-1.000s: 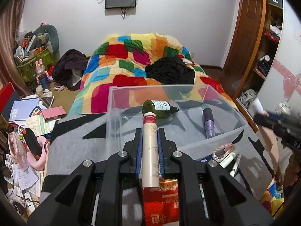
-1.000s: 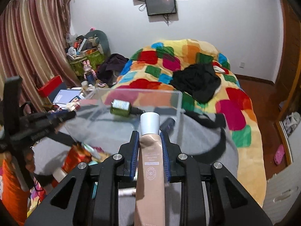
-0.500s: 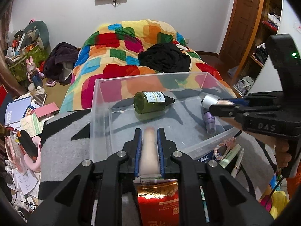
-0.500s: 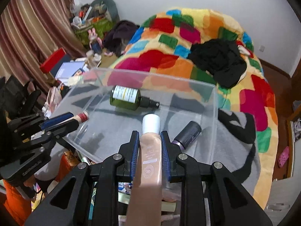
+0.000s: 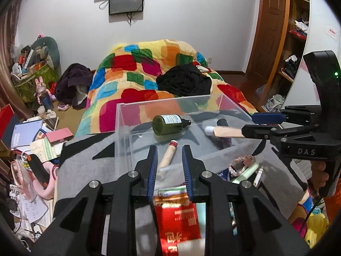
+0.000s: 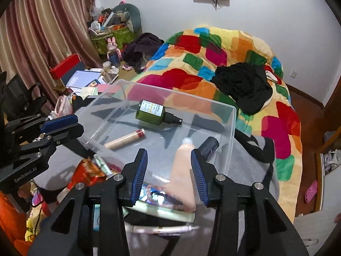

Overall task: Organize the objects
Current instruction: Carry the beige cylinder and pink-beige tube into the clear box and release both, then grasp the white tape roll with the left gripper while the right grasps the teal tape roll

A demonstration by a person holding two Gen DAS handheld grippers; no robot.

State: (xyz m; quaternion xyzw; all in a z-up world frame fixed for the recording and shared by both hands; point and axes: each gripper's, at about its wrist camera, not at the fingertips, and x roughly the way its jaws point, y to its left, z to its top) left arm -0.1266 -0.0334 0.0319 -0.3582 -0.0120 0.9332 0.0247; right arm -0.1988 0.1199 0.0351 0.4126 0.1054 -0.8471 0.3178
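Observation:
A clear plastic bin [image 5: 123, 132] [image 6: 232, 132] stands on a grey blanket. In it lie a green bottle [image 5: 169, 124] [image 6: 152, 112], a cream tube with a red band [image 5: 168, 156] [image 6: 124, 139] and a dark purple tube [image 6: 210, 146]. My left gripper [image 5: 169, 149] is open over the bin's near wall, the cream tube loose beneath it. My right gripper [image 6: 168, 154] is open; a beige tube with a white cap [image 6: 183, 168] [image 5: 226, 131] sits blurred between its jaws, free of the pads.
A red packet [image 5: 178, 219], loose tubes and pens [image 6: 164, 229] lie in front of the bin. A bed with a colourful quilt [image 6: 213, 68] stands behind. Boxes and books [image 5: 27, 132] clutter the floor at left.
Both grippers have opened. The cream tube has dropped from the left gripper into the bin. The beige tube has come loose from the right gripper's pads over the bin.

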